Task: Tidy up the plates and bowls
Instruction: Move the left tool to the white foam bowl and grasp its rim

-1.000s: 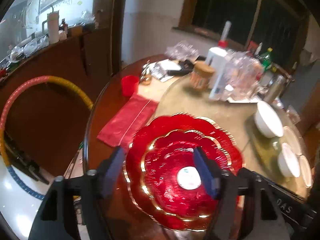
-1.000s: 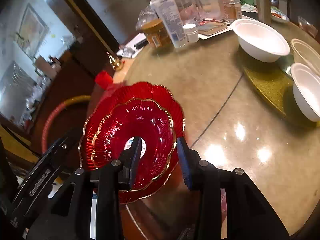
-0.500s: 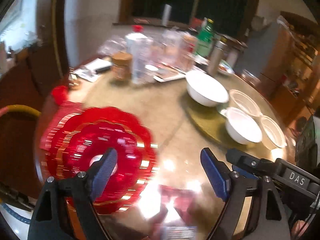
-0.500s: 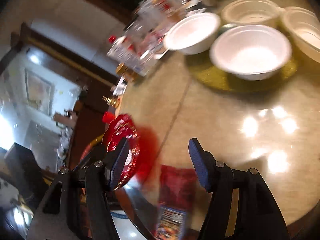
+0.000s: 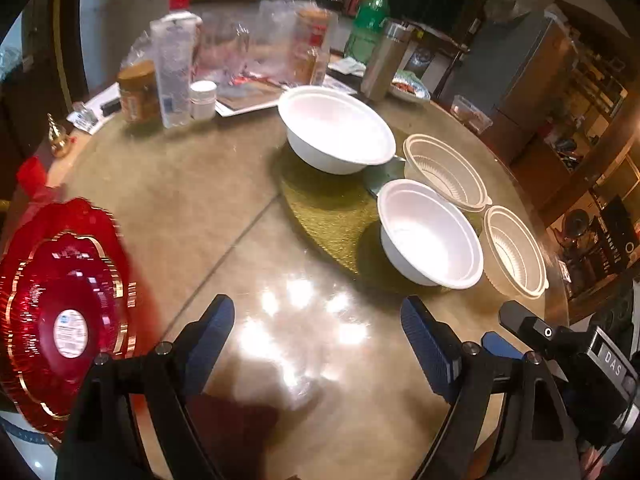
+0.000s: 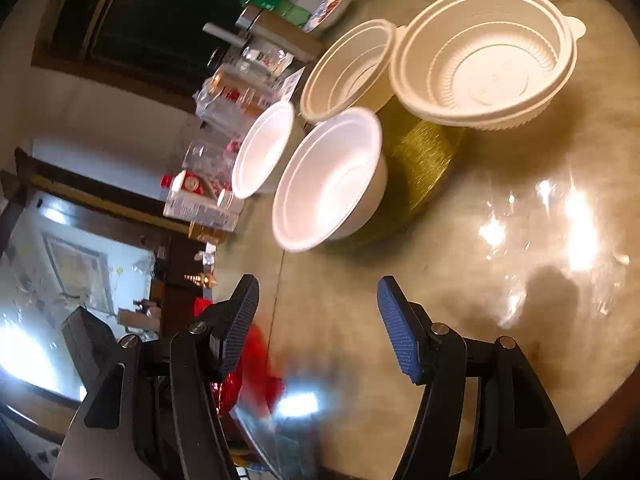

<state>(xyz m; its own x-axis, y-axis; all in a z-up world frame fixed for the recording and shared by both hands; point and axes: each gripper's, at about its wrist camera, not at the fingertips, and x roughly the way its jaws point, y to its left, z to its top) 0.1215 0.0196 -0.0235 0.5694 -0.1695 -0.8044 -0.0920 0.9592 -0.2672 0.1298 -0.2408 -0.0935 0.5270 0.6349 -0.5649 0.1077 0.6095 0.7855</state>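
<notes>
From the left wrist, the left gripper [image 5: 316, 344] hangs over bare surface [image 5: 224, 184], tilted down, jaws wide apart and empty; they have just been opening. The red plates [image 5: 64, 304] sit stacked at the near left edge, partly overhanging, so a careless sweep could knock them off. Two white bowls [image 5: 430, 234] and two ribbed cream bowls [image 5: 444, 172] lie ahead to the right.

From the right wrist, the right gripper [image 6: 316, 320] is rolled sideways, jaws apart and empty, recently widened. The nearest white bowl [image 6: 332, 180] looks light; a one-sided nudge would likely slide it.
</notes>
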